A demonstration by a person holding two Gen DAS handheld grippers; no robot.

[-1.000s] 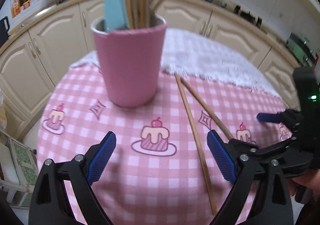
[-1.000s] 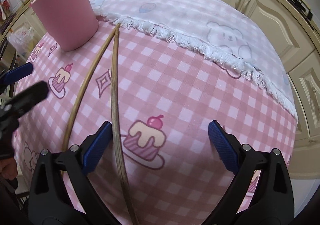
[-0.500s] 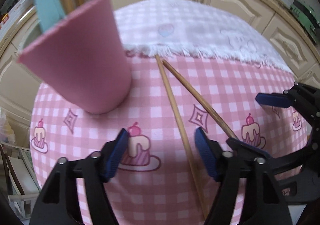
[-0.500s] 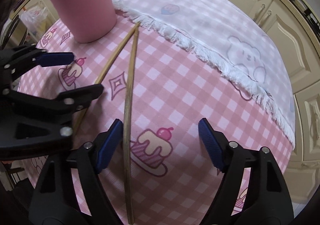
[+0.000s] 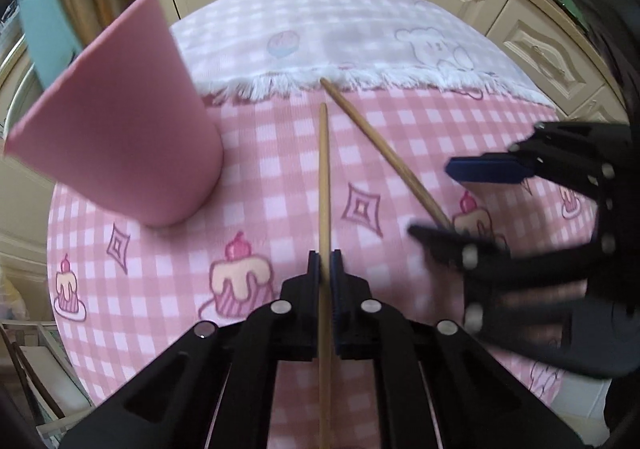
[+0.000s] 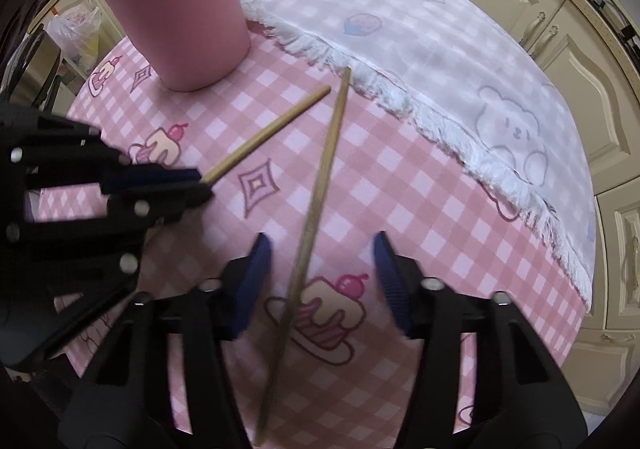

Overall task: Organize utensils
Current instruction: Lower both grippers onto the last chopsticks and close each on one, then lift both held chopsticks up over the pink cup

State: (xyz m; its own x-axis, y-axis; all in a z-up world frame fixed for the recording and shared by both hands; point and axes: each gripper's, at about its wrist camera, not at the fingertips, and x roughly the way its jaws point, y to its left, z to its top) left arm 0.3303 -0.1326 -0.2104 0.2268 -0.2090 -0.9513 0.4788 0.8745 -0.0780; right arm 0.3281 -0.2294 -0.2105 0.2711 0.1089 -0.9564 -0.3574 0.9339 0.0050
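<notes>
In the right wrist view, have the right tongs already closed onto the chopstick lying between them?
No, the right tongs are closing, but a visible gap remains between each blue pad and the chopstick on the checked cloth.

Soft even daylight, faint shadows; strong fisheye bending at dark corners; motion blur on nearer claw

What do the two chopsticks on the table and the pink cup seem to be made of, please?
Chopsticks: probably bamboo or wood, judging by the tan colour and dull, unlacquered surface. Pink cup: likely matte plastic or silicone; it is evenly coloured with no shine, though the view leaves that open.
</notes>
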